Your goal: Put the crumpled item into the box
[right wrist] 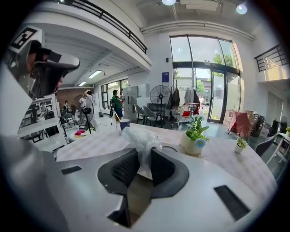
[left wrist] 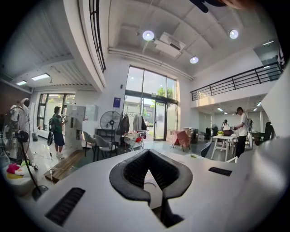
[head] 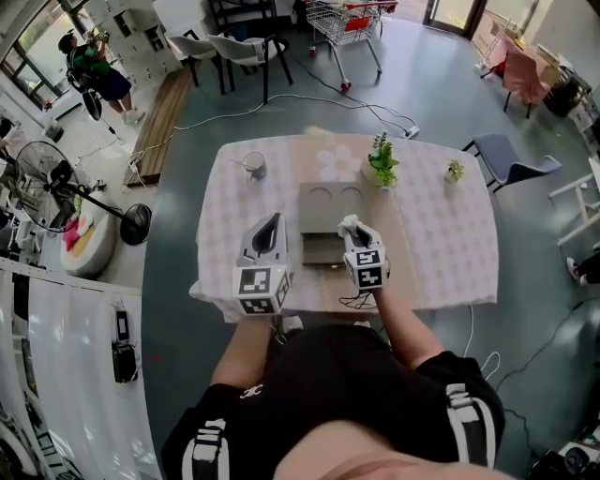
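The crumpled item (right wrist: 137, 140) looks papery, the box (head: 330, 214) matt, the tablecloth (head: 441, 244) cloth.

a glossy grey-green floor (head: 441, 94) spreads wide. a wire shopping trolley with red trim (head: 345, 21) and grey moulded chairs (head: 239, 49) stand at the far side, near a long wooden platform (head: 161, 112). a black pedestal fan (head: 39, 167) stands at the left. tall glass windows (left wrist: 149, 102) admit daylight; round ceiling lamps (left wrist: 148, 35) glow above a black-railed mezzanine (left wrist: 235, 80).

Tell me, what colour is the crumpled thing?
White. The crumpled item shows best in the right gripper view.
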`<state>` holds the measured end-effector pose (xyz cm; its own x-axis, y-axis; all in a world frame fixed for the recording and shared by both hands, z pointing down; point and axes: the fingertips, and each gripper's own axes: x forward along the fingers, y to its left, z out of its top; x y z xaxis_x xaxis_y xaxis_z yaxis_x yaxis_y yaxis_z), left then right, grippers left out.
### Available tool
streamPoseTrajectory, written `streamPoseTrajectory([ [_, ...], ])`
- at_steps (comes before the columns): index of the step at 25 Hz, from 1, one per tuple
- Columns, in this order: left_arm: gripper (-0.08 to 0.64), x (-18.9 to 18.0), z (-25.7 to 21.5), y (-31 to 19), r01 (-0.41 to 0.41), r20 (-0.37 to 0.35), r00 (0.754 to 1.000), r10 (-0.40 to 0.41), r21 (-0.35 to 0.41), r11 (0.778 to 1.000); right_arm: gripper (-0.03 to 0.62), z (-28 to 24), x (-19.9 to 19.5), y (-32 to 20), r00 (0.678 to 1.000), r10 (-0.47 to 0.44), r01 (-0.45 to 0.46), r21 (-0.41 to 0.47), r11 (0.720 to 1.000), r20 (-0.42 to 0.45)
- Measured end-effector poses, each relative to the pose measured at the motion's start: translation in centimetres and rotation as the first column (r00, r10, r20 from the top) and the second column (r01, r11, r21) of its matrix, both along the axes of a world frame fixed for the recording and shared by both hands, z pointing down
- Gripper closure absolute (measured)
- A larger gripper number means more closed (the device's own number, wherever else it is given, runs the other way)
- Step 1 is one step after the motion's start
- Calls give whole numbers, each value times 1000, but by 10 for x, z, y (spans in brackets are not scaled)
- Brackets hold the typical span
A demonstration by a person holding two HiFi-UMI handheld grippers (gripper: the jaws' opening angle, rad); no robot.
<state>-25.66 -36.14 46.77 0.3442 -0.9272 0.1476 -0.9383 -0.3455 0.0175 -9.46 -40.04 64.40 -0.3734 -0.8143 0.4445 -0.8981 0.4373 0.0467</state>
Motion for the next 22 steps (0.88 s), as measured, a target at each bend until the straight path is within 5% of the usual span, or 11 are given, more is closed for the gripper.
streamPoseTrajectory([
  [14, 571, -3, 5, 9, 20, 17, 1000, -20, -22, 1000, 540, 96, 8, 24, 984, -86, 37, -297, 954, -154],
  [22, 571, -8, 9, 13, 30, 27, 999, -30, -30, 999, 540, 116, 6, 18, 955, -155, 52, -371, 927, -253],
])
